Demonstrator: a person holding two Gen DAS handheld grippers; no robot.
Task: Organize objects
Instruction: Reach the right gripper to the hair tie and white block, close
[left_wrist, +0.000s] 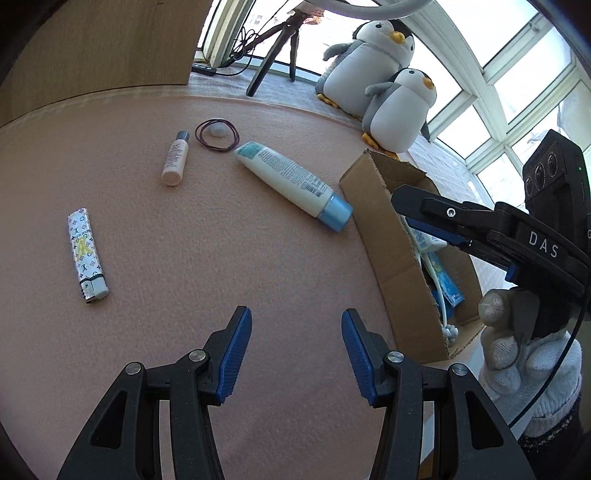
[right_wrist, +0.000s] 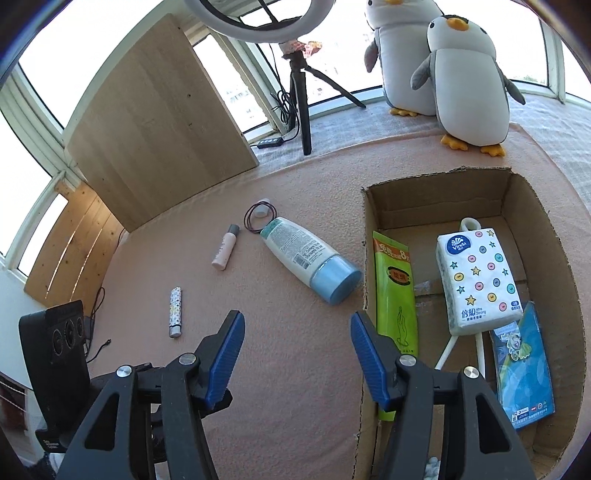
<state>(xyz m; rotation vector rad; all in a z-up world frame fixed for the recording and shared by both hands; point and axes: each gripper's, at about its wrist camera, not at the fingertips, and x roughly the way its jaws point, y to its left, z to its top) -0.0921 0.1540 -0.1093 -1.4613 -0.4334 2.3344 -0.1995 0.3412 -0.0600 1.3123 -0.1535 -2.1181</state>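
On the pink felt mat lie a white tube with a blue cap, a small pink bottle, a patterned lighter and a dark hair band around a small white piece. A cardboard box holds a tissue pack, a green packet and a blue booklet. My left gripper hangs open over bare mat. My right gripper is open too, nothing between its fingers, straddling the box's left wall.
Two plush penguins stand behind the box. A tripod with a ring light and a wooden board stand at the mat's far edge. A gloved hand holds the right gripper beside the box.
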